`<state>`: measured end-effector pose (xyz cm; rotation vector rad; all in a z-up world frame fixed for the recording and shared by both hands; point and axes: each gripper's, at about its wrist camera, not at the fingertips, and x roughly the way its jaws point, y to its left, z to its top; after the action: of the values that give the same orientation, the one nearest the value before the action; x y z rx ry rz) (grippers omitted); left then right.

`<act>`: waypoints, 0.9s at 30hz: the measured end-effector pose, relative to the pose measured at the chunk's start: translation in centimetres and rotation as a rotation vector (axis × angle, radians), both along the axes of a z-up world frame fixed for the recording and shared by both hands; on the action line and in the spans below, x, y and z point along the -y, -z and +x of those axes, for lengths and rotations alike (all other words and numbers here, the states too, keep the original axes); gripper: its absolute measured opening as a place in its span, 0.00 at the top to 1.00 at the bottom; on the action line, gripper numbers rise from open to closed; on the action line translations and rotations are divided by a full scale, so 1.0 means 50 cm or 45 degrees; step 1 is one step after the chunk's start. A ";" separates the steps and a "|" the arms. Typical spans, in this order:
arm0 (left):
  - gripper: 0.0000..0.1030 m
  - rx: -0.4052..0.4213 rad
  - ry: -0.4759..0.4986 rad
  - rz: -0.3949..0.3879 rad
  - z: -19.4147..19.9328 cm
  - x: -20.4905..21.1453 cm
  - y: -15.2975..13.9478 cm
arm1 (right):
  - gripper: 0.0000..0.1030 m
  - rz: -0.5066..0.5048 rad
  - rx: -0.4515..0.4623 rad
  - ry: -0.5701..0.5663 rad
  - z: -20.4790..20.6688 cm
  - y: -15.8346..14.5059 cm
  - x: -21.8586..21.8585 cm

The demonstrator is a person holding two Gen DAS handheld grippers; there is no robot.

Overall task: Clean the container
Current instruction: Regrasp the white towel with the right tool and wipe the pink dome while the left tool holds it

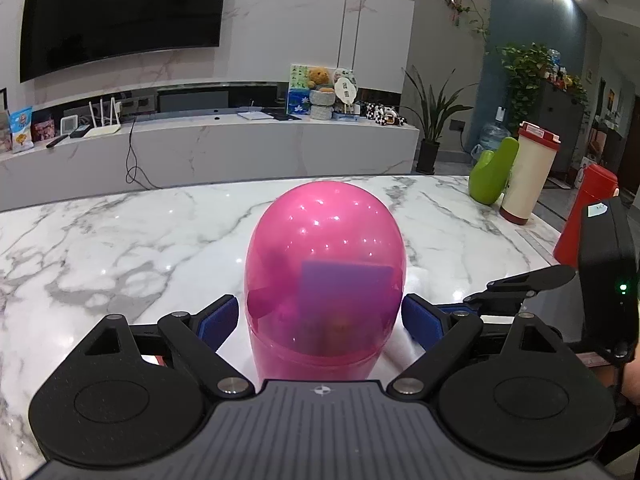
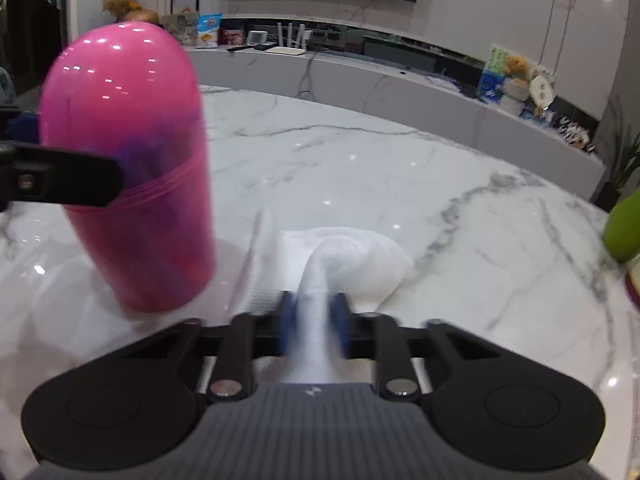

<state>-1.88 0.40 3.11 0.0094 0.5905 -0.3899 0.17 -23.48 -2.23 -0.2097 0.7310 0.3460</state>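
Container (image 1: 325, 276) stands upright on the surface (image 1: 120, 248), dead ahead of my left gripper (image 1: 320, 322), long axis vertical, dome end up. My left gripper is wide, a blue pad (image 1: 218, 324) on either side of the body near the seam; small gaps show on both sides, so I read it as straddling, not clamping.

My right gripper (image 2: 314, 322) is narrow, pinched on a white cloth (image 2: 340, 264); a twisted fold runs back between the blue pads, the rest lies bunched on the surface just in front of it. From this gripper the container is ahead and to the left, near but apart from the cloth. Right view is motion-blurred, so fine contact is hard to read.

Key relation: left is the nearer one, already around the container; the cloth sits low and to the container's right. My guess at the next move: close left to steady, then bring the cloth left and up against the side wall.

Materials: container is glossy translucent pink plastic, capsule-shaped, rounded cap over a straight cylinder, seam band around the middle; dark purplish shapes show through, contents unclear. Smooth and curved, so likely slippery under the pads and tippy if pushed high. Cloth is soft, woven-looking, limp. Surface is polished white marble with grey veins, reflective.
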 end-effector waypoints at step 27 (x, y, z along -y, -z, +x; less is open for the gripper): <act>0.17 0.006 0.113 -0.001 0.013 0.004 0.010 | 0.87 0.941 -0.128 0.057 0.028 -0.043 0.123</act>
<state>-1.21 0.23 2.63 0.0360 0.5862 -0.4760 1.58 -29.63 -0.09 0.5246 0.6620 0.5632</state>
